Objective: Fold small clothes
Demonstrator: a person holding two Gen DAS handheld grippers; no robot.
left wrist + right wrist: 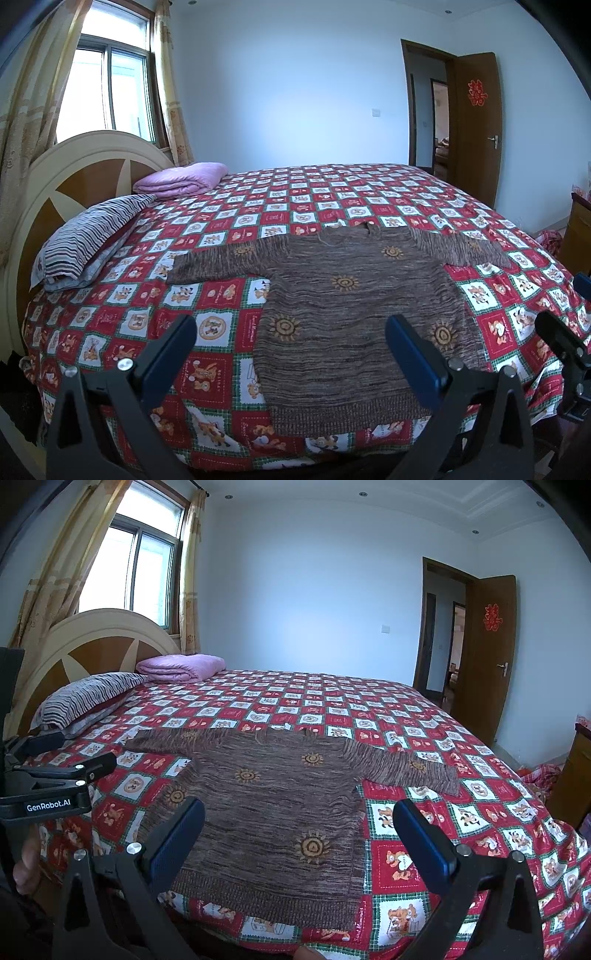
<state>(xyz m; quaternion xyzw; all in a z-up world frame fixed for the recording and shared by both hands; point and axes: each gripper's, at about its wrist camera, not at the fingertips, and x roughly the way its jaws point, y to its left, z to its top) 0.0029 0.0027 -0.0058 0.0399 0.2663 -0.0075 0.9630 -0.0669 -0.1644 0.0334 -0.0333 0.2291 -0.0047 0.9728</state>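
Observation:
A small brown knitted sweater [343, 314] with orange sun motifs lies flat on the bed, sleeves spread to both sides, hem toward me. It also fills the middle of the right wrist view [273, 812]. My left gripper [291, 354] is open above the sweater's lower left part, nothing between its blue pads. My right gripper [299, 842] is open too, hovering over the sweater's lower right edge. In the left wrist view the right gripper [565, 332] shows at the right edge; in the right wrist view the left gripper [62, 771] shows at the left edge.
The bed carries a red, white and green patchwork cover [221, 332]. A striped pillow [88, 240] and a folded lilac blanket [181, 179] lie by the headboard [74, 166]. A brown door [487, 653] stands open at the right. A person's fingers [26, 867] hold the left gripper's handle.

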